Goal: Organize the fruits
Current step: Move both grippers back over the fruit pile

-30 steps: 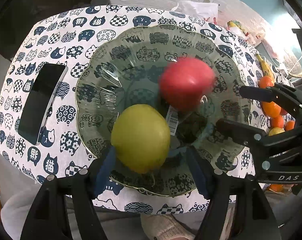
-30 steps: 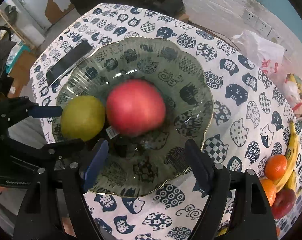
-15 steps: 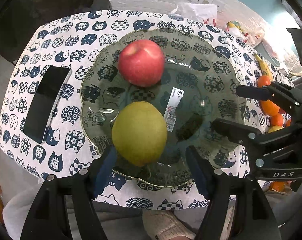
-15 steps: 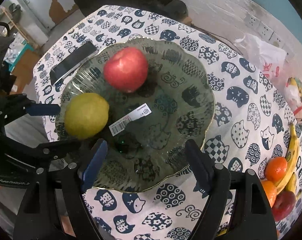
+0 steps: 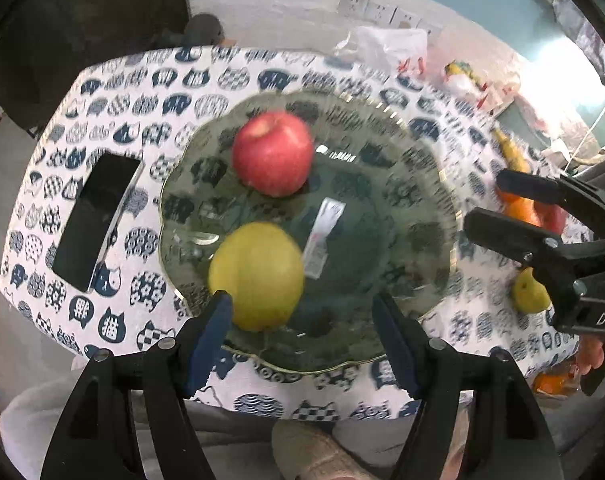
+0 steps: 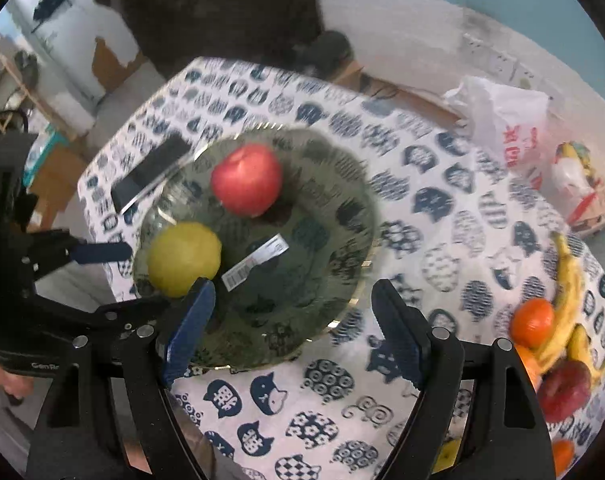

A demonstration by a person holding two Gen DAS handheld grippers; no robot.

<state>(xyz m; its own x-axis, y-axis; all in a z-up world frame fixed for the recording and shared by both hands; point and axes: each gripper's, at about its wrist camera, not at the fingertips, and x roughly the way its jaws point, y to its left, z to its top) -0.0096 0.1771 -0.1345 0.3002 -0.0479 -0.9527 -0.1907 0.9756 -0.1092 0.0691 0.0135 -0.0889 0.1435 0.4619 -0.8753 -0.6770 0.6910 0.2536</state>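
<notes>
With a red apple [image 5: 272, 153] and what looks like a pear [image 5: 258, 276] already plated mid-frame, both grippers, left gripper [image 5: 302, 336] and right gripper [image 6: 292, 330], hang spread and empty.

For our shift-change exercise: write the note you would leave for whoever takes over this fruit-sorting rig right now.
Left gripper: open, empty, above the near rim of the glass plate.
Right gripper: open, empty, jaws just widened.
Done: red apple and yellow-green pear lie apart on the plate.
Left: oranges, bananas, a dark red apple and another pear wait on the cloth to the right.
</notes>
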